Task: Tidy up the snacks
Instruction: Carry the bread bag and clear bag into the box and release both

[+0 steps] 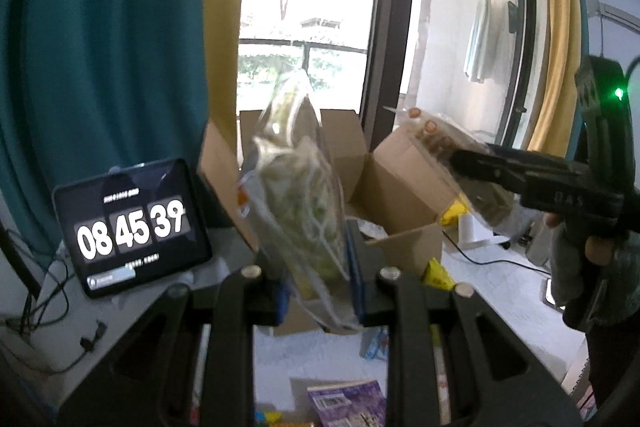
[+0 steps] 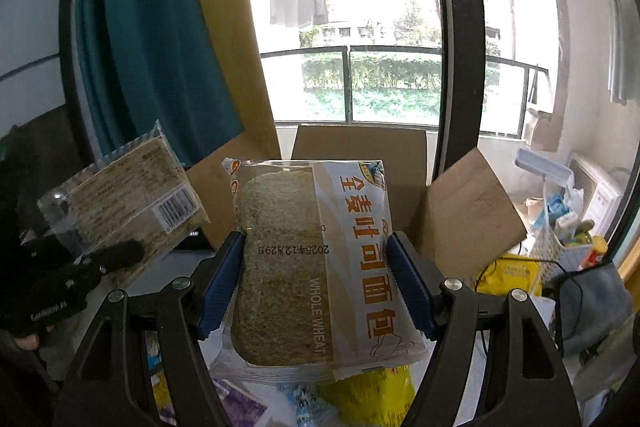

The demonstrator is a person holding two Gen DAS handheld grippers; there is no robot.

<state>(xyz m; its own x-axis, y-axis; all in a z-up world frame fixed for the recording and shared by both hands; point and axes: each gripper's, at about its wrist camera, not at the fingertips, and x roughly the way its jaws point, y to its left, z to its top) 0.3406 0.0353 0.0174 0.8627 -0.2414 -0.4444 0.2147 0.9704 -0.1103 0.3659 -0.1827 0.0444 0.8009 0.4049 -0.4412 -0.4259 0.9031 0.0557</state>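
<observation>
Right wrist view: our right gripper clamps a bread packet across its width, the left gripper pinches another bread bag edge-on; we should lower both level into the cardboard box.

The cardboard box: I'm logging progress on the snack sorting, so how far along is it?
Done: the cardboard box stands open, with something pale inside, too unclear to name. In hand: the left tongs grip a clear bread packet edge-on, and the right tongs clamp a whole wheat bread packet across its width, both held above the table in front of the box. Left: several packets lie loose on the table.
</observation>
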